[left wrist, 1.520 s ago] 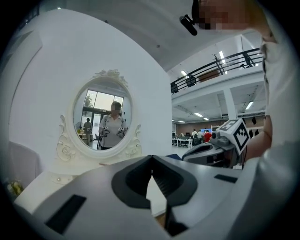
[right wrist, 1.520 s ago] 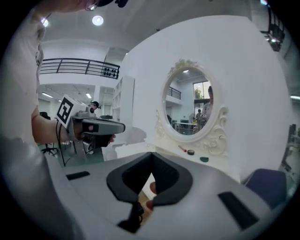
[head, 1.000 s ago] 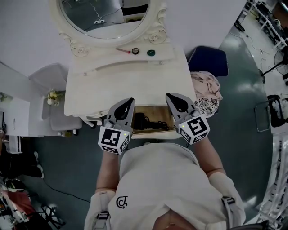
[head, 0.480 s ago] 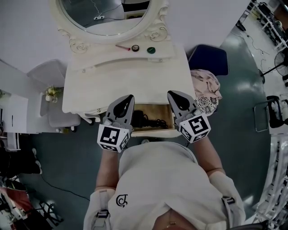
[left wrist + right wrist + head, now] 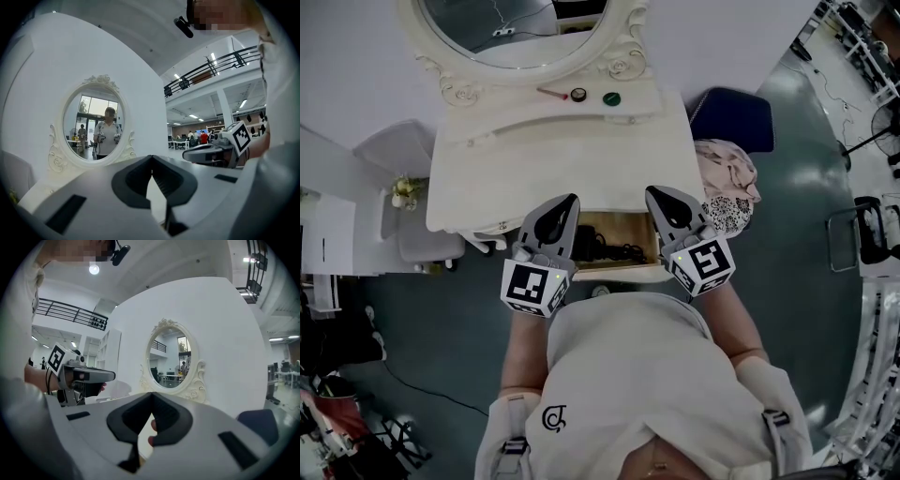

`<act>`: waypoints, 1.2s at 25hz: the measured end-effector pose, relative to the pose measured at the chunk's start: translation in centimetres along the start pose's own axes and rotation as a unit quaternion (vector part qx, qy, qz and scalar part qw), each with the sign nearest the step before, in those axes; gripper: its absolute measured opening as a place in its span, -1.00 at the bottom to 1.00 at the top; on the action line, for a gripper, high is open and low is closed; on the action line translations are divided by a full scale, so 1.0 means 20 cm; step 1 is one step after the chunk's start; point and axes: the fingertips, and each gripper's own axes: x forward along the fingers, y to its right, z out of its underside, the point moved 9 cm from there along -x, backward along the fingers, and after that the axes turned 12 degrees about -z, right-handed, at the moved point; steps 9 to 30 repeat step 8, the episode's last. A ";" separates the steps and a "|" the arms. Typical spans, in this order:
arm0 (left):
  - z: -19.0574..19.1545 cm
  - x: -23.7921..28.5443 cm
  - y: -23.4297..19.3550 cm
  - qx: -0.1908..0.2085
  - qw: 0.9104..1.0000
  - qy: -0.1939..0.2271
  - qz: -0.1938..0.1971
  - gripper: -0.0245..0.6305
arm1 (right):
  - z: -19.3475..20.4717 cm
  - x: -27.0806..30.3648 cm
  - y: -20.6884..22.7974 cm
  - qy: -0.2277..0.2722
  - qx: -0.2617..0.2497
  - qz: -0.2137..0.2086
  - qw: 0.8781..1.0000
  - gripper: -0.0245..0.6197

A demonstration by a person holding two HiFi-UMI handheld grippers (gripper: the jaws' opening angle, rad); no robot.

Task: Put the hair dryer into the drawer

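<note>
The black hair dryer [image 5: 592, 245] lies with its coiled cord in the open wooden drawer [image 5: 630, 227] of the cream dressing table [image 5: 562, 169]. My left gripper [image 5: 566, 204] hovers over the drawer's left side, held level. Its jaws are shut and empty, and they meet at their tips in the left gripper view [image 5: 151, 159]. My right gripper [image 5: 659, 196] hovers over the drawer's right side, also level, shut and empty [image 5: 152, 397]. Neither gripper touches the dryer.
An oval mirror [image 5: 525, 33] stands at the table's back, with a red stick [image 5: 553, 93], a dark round item [image 5: 578, 94] and a green round item [image 5: 610, 97] before it. A blue chair [image 5: 734, 122] and a heap of clothes [image 5: 727, 183] are to the right. A white stool [image 5: 398, 155] stands left.
The head view has drifted a little, so the table sits slightly higher in it. Both grippers and the drawer stand as before.
</note>
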 end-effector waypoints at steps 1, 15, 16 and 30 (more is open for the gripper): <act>0.00 0.00 0.00 -0.002 1.000 0.001 0.000 -0.88 | 0.00 -0.01 -0.01 0.000 0.000 -0.002 1.000 -0.91; 0.00 -0.02 0.00 0.005 1.000 0.005 0.003 -0.88 | -0.05 0.01 -0.04 0.002 -0.022 0.001 1.000 -0.91; 0.00 -0.02 0.00 0.005 1.000 0.005 0.003 -0.88 | -0.05 0.01 -0.04 0.002 -0.022 0.001 1.000 -0.91; 0.00 -0.02 0.00 0.005 1.000 0.005 0.003 -0.88 | -0.05 0.01 -0.04 0.002 -0.022 0.001 1.000 -0.91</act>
